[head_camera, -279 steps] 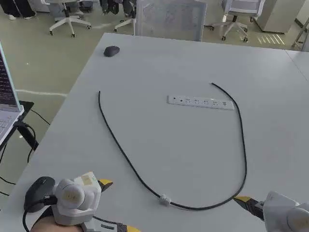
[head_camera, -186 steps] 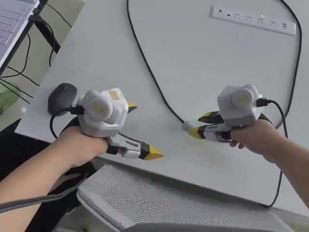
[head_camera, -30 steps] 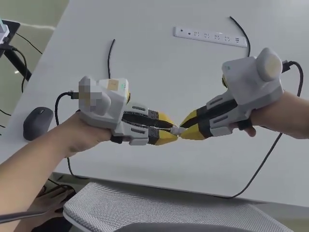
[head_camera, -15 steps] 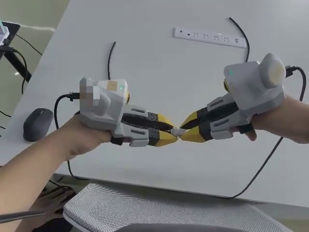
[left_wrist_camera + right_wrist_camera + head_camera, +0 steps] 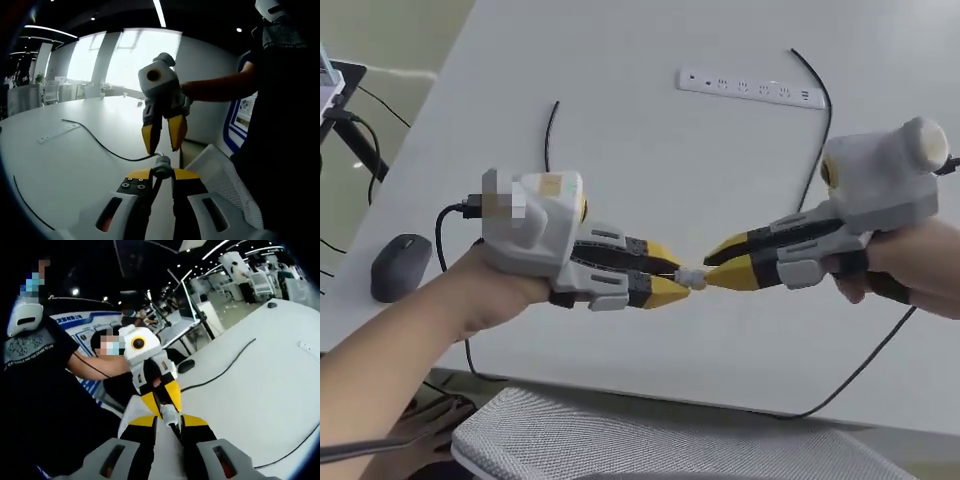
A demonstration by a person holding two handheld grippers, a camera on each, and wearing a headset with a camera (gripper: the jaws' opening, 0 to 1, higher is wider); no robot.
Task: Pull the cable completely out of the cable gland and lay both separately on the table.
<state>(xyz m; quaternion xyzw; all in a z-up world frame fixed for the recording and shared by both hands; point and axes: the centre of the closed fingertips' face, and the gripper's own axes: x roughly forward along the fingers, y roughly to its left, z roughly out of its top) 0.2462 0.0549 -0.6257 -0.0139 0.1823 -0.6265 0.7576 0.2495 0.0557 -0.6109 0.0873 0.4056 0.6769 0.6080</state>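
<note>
In the head view both grippers meet tip to tip above the near edge of the white table [image 5: 650,150]. Between their tips is the small whitish cable gland [image 5: 692,277]. My right gripper [image 5: 715,277] comes in from the right, shut on the gland. My left gripper [image 5: 675,283] comes in from the left, shut on the black cable [image 5: 817,150] just beside the gland. In the left gripper view the gland [image 5: 161,165] sits just past my left gripper [image 5: 161,175], with the right gripper [image 5: 163,148] facing it. The right gripper view shows the gland [image 5: 168,415] at its tips.
A white power strip [image 5: 750,88] lies at the back of the table, with the cable looping past its right end. A dark mouse [image 5: 400,266] sits at the left edge. A grey mesh chair back [image 5: 650,440] stands below the near edge.
My right hand has shifted to the right and its gripper lies flatter. Both grippers still meet at the gland, and the left has barely moved.
</note>
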